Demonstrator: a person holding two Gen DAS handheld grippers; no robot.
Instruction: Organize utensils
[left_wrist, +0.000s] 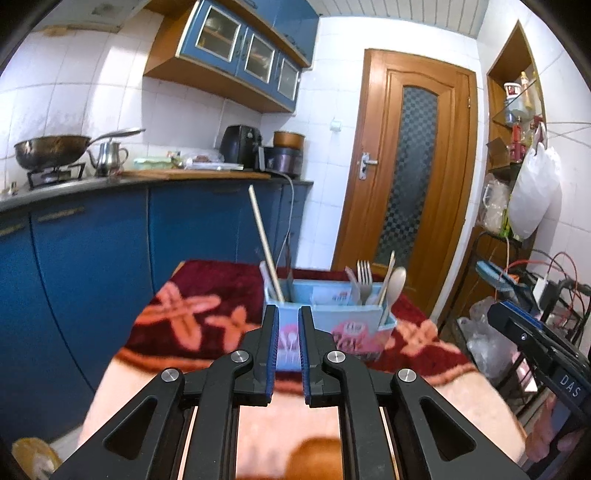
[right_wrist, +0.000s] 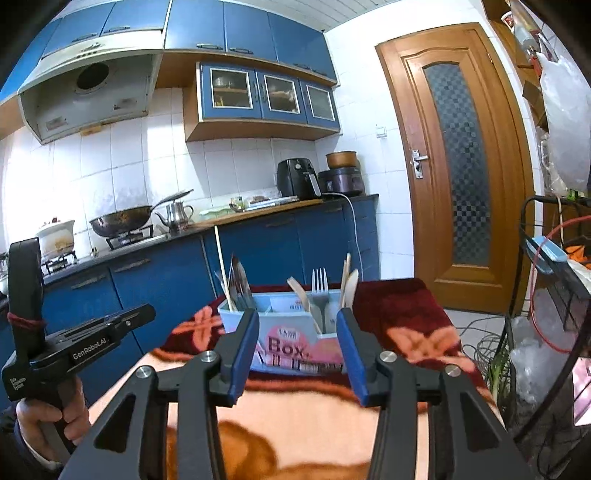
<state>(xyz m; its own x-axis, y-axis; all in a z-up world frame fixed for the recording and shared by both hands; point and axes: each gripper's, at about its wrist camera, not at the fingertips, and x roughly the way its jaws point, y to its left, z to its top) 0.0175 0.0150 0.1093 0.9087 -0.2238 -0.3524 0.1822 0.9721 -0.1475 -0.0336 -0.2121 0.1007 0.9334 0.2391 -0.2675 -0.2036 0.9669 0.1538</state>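
Organizer: the light blue organizer box (left_wrist: 325, 314) stands on the tabletop (left_wrist: 192, 306), which a red patterned blanket covers, in the centre of both views, just past my jaws.
Left compartment: long chopsticks (left_wrist: 264, 240) lean there, and in the right wrist view a dark utensil (right_wrist: 240, 282) stands beside them; I cannot tell what kind it is.
Right compartment: a metal fork (left_wrist: 365, 278), a pale spoon (left_wrist: 396, 286) and some wooden pieces stand upright together.
Progress: I judge the sorting nearly or fully done, because I see no loose utensil on the blanket; the near part of the cloth is blurred, so I cannot be sure.
Left gripper (left_wrist: 288, 314): my jaws are narrow, with a small gap between the blue pads, and hold nothing; they sit in front of the box without touching it.
Right gripper (right_wrist: 297, 317): my jaws are wide apart and empty, framing the box front from the near side.
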